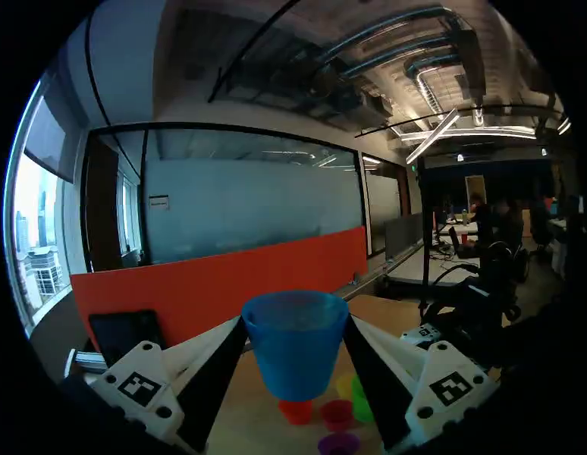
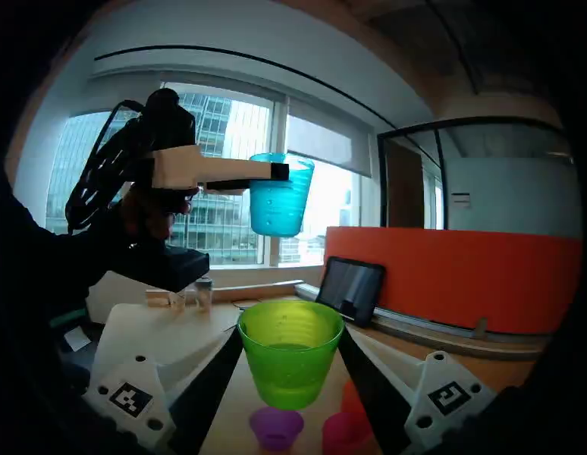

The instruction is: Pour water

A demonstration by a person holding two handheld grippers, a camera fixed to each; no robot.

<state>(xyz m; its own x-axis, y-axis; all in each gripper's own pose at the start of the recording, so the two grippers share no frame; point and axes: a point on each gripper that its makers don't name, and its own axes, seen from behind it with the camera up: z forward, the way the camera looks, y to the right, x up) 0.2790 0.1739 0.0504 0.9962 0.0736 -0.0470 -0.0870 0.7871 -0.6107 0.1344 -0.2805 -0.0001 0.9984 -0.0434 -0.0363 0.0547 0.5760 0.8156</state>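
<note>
Between left gripper [image 1: 295, 327] fingers: blue cup [image 1: 295, 353], upright, clamped on both sides, raised above table [image 1: 244, 413]. Beneath it on table: red cup [image 1: 296, 411], other small cups [image 1: 337, 414] beside. Right gripper [image 2: 290, 335] jaws clamp green cup [image 2: 290, 368], upright, low over table. Right gripper view: blue cup higher than green cup, farther off, against window [image 2: 218, 220].

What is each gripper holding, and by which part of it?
The left gripper grips a translucent blue plastic cup by its side walls, just below the rim; the right gripper grips a translucent green plastic cup the same way.
</note>
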